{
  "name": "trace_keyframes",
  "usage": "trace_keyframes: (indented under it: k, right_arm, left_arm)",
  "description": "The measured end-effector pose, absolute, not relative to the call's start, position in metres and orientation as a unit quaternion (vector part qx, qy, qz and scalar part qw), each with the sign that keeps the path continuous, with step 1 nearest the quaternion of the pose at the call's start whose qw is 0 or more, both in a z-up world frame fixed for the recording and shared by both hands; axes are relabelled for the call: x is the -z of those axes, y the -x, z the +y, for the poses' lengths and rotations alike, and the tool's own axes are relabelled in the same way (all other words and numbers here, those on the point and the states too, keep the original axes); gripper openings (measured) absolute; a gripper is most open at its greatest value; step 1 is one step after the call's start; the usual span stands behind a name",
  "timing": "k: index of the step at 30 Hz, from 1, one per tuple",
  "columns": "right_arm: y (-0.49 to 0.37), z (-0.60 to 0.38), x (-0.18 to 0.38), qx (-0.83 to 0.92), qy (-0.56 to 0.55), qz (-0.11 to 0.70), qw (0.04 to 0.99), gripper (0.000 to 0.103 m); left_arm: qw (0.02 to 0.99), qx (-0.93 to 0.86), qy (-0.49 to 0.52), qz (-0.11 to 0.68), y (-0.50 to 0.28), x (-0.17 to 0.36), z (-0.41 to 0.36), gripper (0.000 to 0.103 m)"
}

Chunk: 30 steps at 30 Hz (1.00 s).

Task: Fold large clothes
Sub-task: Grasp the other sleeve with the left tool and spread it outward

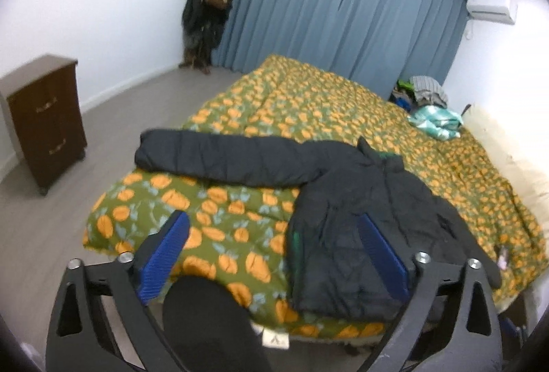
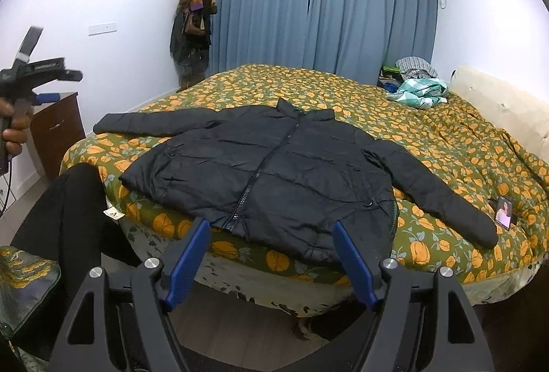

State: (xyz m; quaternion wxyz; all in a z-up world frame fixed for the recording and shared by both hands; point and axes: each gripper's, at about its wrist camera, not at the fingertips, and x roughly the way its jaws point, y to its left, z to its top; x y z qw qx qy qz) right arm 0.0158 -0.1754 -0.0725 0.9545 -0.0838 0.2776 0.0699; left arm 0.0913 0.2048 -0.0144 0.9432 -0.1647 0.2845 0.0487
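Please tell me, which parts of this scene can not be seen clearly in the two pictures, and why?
- Jacket back side: both views, it lies face up on the bed.
- Left gripper fingers: right wrist view, too small and motion-blurred to judge.
- Photo on the phone: right wrist view, too small; in the left wrist view it is a blur.
- Clothes pile: blurred in the left wrist view.

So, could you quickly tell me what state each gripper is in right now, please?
Left gripper: open, holding nothing, above the bed's near edge.
Right gripper: open, holding nothing, short of the black jacket.
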Motion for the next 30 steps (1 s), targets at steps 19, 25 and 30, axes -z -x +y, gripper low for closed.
trace_keyframes:
  k: [19, 25, 30]
  right_arm:
    - [-0.013, -0.177, 0.08, -0.066, 0.082, 0.29, 0.951, 0.076]
    - [-0.012, -0.174, 0.079, -0.066, 0.086, 0.286, 0.952, 0.076]
    - [-0.015, -0.174, 0.078, -0.063, 0.082, 0.285, 0.953, 0.076]
  left_arm:
    - [0.815, 0.051, 0.152, 0.558, -0.219, 0.187, 0.119, 0.04]
    - [0.838, 0.058, 0.12, 0.53, -0.185, 0.174, 0.103, 0.017]
    - [0.843, 0.064, 0.103, 0.523, -0.169, 0.18, 0.103, 0.02]
